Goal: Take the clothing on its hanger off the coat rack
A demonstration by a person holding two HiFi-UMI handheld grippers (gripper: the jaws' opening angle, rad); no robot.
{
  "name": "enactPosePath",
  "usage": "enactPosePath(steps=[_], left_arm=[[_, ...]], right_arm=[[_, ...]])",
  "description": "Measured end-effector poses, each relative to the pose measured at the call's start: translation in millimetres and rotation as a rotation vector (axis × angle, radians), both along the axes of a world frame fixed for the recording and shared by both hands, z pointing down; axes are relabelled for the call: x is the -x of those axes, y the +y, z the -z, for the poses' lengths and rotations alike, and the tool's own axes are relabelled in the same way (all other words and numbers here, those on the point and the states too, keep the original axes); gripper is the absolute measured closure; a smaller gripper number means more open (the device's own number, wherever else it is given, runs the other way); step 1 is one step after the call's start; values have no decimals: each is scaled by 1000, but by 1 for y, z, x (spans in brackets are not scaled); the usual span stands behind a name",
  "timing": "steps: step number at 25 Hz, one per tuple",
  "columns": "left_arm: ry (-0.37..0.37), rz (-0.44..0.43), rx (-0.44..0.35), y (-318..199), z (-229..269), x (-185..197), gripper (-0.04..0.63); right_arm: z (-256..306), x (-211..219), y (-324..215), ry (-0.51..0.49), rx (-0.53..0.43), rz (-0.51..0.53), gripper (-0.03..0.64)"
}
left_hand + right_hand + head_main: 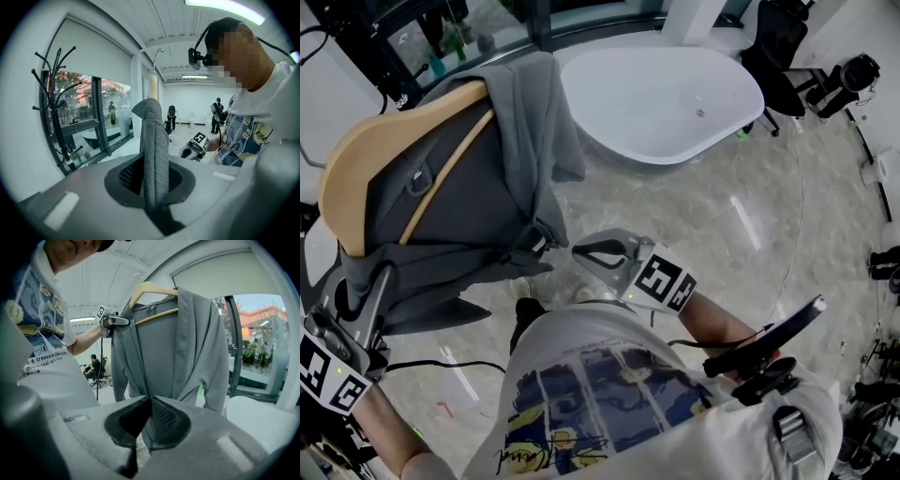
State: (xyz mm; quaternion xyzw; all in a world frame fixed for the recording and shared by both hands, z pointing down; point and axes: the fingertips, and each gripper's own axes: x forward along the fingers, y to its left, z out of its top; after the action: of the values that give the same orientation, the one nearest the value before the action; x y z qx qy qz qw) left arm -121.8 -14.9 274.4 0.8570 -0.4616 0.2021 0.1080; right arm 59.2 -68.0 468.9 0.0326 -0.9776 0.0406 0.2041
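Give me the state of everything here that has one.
Left tool, shut on the grey jacket at its shoulder.
Right tool, shut, nothing between its jaws.
Grey jacket, hanging on the wooden hanger, off the coat rack.
Coat rack, upright, no clothing on it.

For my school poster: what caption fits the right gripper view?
Left claw holds up a grey garment on its wooden hanger; right claw shut, empty.
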Motion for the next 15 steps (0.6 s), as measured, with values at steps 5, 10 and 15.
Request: enactPosePath(steps=[5, 10, 15], left_arm=[[-2, -3, -1, 1, -3, -8, 586], [-3, -6, -1, -4, -5, -10, 586], [3, -16, 8, -7, -5, -4, 586]], right_arm=[[-3, -8, 1, 4, -7, 0, 615], [-7, -11, 0, 3, -12, 2, 615], [-5, -7, 1, 17, -33, -10, 615]])
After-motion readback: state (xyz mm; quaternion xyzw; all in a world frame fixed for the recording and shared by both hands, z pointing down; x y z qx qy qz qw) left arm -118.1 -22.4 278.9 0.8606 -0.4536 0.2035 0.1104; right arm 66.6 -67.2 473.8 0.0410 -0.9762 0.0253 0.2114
